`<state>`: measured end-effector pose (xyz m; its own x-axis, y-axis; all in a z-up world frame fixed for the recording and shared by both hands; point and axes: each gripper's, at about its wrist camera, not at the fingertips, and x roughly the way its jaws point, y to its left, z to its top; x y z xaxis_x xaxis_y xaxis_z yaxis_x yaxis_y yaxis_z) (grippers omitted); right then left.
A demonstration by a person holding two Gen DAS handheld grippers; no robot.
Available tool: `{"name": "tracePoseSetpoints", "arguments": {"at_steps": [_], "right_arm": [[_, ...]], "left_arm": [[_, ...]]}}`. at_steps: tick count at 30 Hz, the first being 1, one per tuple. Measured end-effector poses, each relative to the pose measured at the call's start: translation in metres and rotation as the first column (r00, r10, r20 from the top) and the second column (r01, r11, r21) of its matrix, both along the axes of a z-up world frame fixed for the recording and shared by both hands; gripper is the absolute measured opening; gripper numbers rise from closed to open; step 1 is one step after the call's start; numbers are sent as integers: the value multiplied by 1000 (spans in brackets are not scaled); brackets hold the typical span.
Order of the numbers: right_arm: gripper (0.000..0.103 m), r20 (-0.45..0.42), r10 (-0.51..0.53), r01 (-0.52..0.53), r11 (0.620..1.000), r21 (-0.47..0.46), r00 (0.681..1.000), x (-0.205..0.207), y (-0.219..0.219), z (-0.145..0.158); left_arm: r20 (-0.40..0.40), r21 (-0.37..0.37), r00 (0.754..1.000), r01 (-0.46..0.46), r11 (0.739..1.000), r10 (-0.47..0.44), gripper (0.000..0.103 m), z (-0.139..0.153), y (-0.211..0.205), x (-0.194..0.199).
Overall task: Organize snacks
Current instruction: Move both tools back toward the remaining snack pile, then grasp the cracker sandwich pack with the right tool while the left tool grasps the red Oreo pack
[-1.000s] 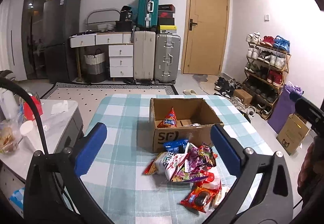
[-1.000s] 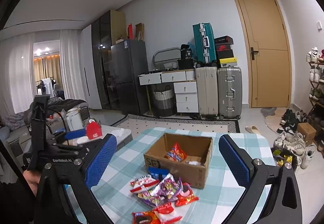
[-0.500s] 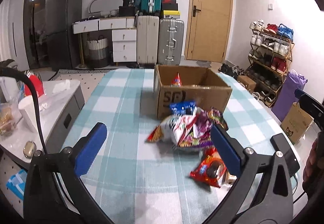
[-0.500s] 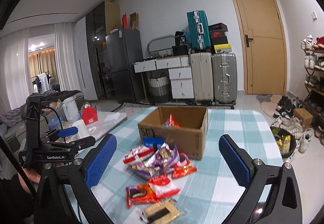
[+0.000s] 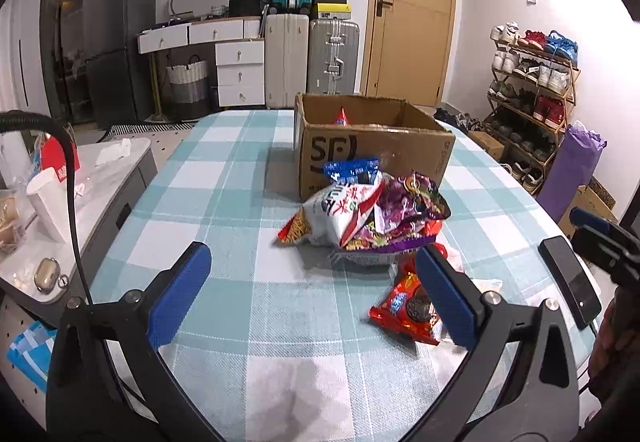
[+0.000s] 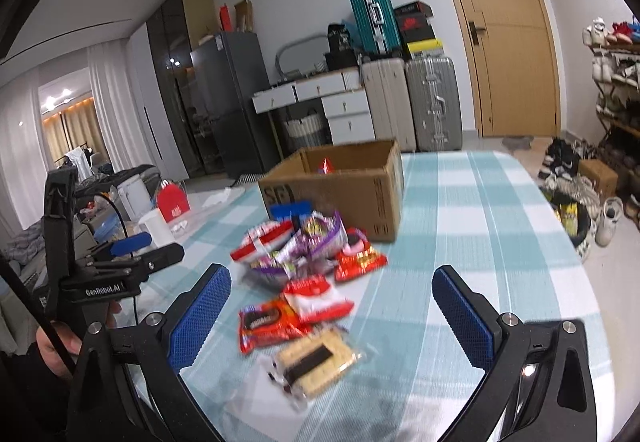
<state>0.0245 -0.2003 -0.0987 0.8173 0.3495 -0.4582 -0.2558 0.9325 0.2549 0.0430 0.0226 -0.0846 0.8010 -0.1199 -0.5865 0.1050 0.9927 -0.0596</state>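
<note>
An open cardboard box (image 5: pixel 372 146) (image 6: pixel 340 186) stands on the checked table with a red snack tip showing inside. In front of it lies a heap of snack bags (image 5: pixel 372 218) (image 6: pixel 296 246): white, purple and blue ones. A red cookie pack (image 5: pixel 408 310) (image 6: pixel 268 322) lies nearer, and a clear cracker pack (image 6: pixel 316 358) nearest in the right wrist view. My left gripper (image 5: pixel 316 290) is open above the cloth, its right pad beside the red pack. My right gripper (image 6: pixel 332 318) is open, low over the near packs, holding nothing.
A black phone (image 5: pixel 570 280) lies near the table's right edge. A low side table (image 5: pixel 60 186) with a white cup and clutter stands to the left. Suitcases (image 5: pixel 312 54), drawers and a door are behind; a shoe rack (image 5: pixel 532 82) is on the right.
Both grippers have dropped lower and come closer to the snack heap, which now looks larger. The right view is tilted and blurred by motion. Both stay open.
</note>
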Motion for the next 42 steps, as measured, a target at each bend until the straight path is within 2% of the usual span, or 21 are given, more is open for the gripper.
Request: {"name": "tracePoseSetpoints", "arguments": {"at_steps": [13,18,31,36,42], "right_arm": [[103,-160,74,-80,996,-33,984,15,20,-49],[103,-246,91,-100,995,-26,965,25,28,-68],[102,-370,79,-111,992,-67,926,43,50,-88],[102,-386,44,-98,988,-121,921,50,62,-88],[101,-394,-8,-94,966,-241,919,58,79,-92]], "left_arm": [[-36,-3,999,7,1000,-7,102,-25,-5,6],[-49,-27,999,5,1000,-6,102,-35,-3,6],[-88,-57,996,3,998,-8,102,-50,8,6],[-101,-74,995,-6,997,-2,102,-53,13,7],[-116,-91,993,-5,996,-6,102,-57,13,8]]}}
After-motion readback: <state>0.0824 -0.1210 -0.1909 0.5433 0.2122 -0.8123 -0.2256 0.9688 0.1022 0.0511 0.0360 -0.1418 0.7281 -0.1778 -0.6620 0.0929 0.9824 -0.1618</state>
